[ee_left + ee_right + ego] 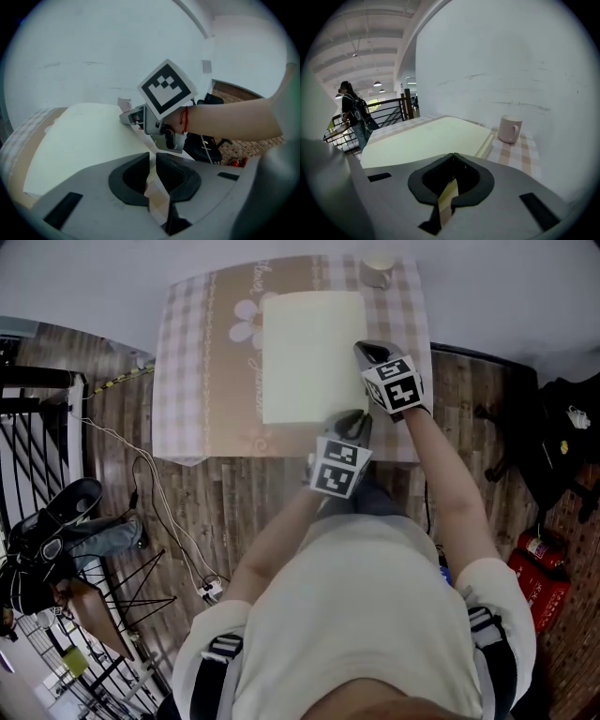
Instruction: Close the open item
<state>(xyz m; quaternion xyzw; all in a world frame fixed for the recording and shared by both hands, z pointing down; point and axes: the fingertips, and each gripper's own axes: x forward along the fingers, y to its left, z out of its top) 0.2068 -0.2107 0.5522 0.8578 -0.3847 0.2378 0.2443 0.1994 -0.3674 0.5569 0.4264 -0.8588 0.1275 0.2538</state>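
Note:
A large cream flat item [309, 352], like a book or folder, lies flat on the checked tablecloth [197, 381]; its top face shows no gap. In the left gripper view the cream item [84, 140] fills the left. My left gripper [354, 418] hovers at its near right corner, and this left gripper [152, 154] has a narrow gap between the jaws with nothing in it. My right gripper [362, 349] is over the item's right edge, also seen as the right gripper [126, 116] from the left. The right gripper [453, 155] has its tips together above the cream item [426, 136].
A pale mug [379, 268] stands at the table's back right corner, the same mug [509, 129] being close to the white wall. Black railing [37, 427] and cables [150, 493] lie left on the wooden floor. A red extinguisher [539, 554] is right. A person [351, 117] stands by the railing.

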